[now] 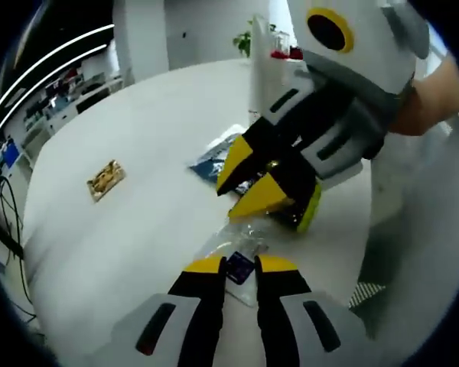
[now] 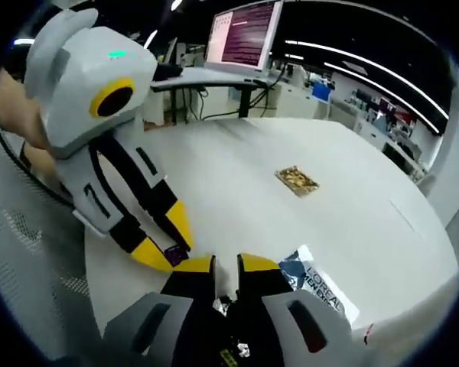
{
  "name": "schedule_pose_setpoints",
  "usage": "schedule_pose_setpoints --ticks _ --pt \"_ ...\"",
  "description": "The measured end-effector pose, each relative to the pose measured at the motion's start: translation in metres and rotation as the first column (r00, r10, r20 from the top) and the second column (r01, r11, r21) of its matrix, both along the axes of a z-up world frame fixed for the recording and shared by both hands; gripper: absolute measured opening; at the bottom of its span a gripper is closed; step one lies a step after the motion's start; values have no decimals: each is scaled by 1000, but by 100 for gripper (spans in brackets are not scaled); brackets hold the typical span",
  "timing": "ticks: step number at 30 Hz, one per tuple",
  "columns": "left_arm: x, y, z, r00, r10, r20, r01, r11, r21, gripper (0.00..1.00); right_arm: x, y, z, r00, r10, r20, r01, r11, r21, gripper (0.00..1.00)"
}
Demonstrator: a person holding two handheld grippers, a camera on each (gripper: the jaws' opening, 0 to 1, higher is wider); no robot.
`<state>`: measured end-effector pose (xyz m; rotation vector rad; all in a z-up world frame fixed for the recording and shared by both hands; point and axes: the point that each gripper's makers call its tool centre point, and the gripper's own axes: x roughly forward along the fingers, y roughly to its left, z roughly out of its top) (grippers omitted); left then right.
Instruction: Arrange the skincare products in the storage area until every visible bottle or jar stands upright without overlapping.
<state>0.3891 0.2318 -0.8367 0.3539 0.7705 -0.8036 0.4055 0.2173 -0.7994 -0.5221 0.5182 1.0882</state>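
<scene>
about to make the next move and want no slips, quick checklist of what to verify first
1. Left gripper has a hold on the clear sachet: ok, jaws pinch its edge.
2. Right gripper grip on the dark packet: cannot tell, its jaws sit close on it.
3. Grippers free of each other: not ok, tips nearly touching.
4. Blue L'Oreal sachet lies flat on the white table: ok.
5. Gold packet out of the way: ok.
6. Bottles or jars standing upright: cannot tell.
</scene>
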Motion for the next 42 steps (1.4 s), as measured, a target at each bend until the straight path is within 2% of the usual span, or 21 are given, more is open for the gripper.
schedule_pose_setpoints --ticks 2,4,8,9,17,20,26,31,39,42 --pt "0 0 0 1000 1 1 -1 1000 0 17 -6 2 -10 999 35 3 -35 998 -52 12" --pt "0 0 0 1000 4 -1 -4 1000 -1 17 -10 3 -15 999 33 -14 -34 998 -50 11" --pt "0 0 1 1000 14 -3 -14 1000 -1 17 -16 -2 -35 998 25 -52 -29 995 -94 11" --pt "0 -1 1 1000 15 -2 -15 1000 0 16 -17 -1 -34 998 26 -50 -30 997 -75 10" --pt "-1 -1 1 1000 26 -12 -26 1000 -6 16 -16 1 -35 997 11 -75 -16 997 -75 9" --pt "-1 -2 2 999 41 -19 -41 999 -22 17 -17 2 -33 995 3 -95 -8 998 -60 11" --pt "3 -2 12 998 64 -2 -64 995 -70 15 -10 2 -16 997 -18 -76 17 1000 -18 12" --pt "4 -4 16 998 65 6 -64 996 -64 16 -8 -2 -13 998 -25 -65 24 1000 -17 13" --pt "3 -7 30 996 90 2 -90 992 -93 23 -8 -10 0 998 -38 -40 38 999 1 17" --pt "5 -7 37 994 108 7 -106 988 -114 26 -7 -15 13 999 -49 -19 49 999 21 20"
